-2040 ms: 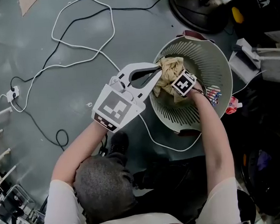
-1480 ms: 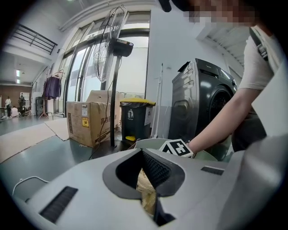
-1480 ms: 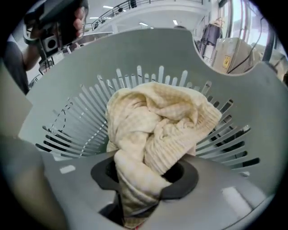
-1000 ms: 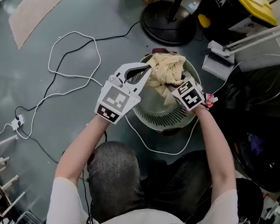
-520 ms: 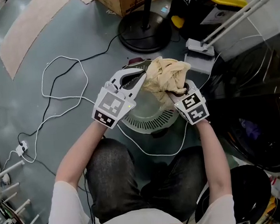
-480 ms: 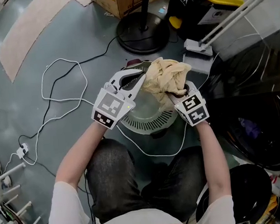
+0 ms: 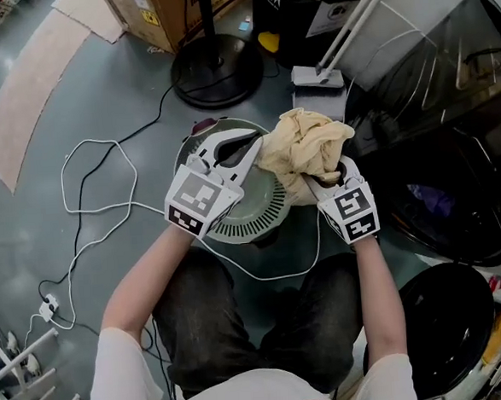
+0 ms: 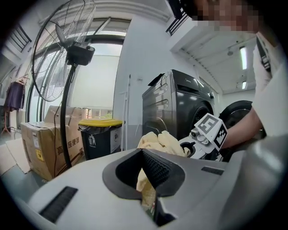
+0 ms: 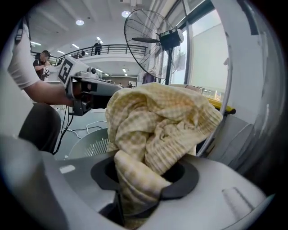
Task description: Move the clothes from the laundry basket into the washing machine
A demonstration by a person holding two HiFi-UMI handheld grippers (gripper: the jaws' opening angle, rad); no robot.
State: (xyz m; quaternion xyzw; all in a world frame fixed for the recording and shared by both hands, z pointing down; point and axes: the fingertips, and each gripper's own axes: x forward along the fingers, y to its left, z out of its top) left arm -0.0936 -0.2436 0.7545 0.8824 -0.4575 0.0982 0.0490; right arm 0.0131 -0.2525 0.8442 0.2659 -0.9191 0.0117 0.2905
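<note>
We hold one beige garment between both tools, bunched up and clear above the laundry basket, which sits on the floor just under our hands. The left tool has its jaws closed on a thin fold at the garment's left edge, and the right tool has its jaws clamped narrowly on a thick wad of the knit from below. We judge that two grips make sense here: the cloth is limp and bulky, so pinching it at two places gathers it into one bundle and stops a loose end trailing back into the basket. The washing machine stands to our right, near the bundle, and the garment is not yet in it. Both forearms reach forward from the body, the left tool lying close to level, the right tool tipped downward with its marker cube facing up.
</note>
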